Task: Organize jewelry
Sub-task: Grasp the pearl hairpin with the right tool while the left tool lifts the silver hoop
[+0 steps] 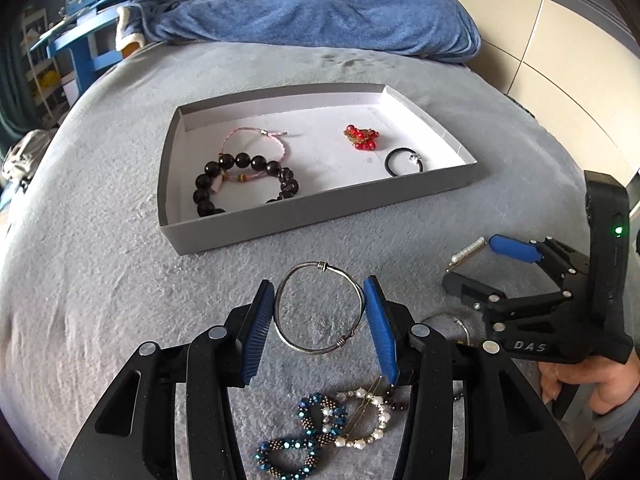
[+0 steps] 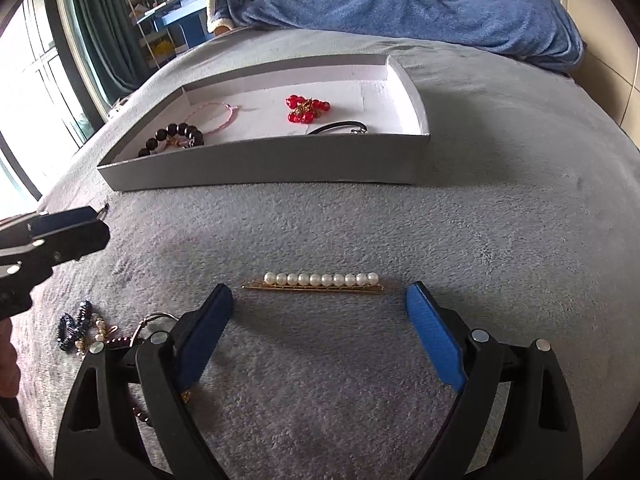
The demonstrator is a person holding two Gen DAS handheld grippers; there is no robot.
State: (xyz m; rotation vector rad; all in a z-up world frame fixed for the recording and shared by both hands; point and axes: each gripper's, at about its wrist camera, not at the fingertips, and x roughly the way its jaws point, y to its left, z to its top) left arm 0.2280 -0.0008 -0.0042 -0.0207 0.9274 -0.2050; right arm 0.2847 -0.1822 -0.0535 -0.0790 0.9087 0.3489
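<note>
A grey shallow box on the bed holds a dark bead bracelet, a pink cord bracelet, a red bead cluster and a black hair tie. My left gripper is shut on a silver bangle, its blue pads touching both sides, above the blanket. My right gripper is open, just short of a pearl hair clip lying flat on the blanket.
Blue bead hoops, a pearl ring and another silver hoop lie on the grey blanket near me. A blue towel lies beyond the box. Shelves stand left.
</note>
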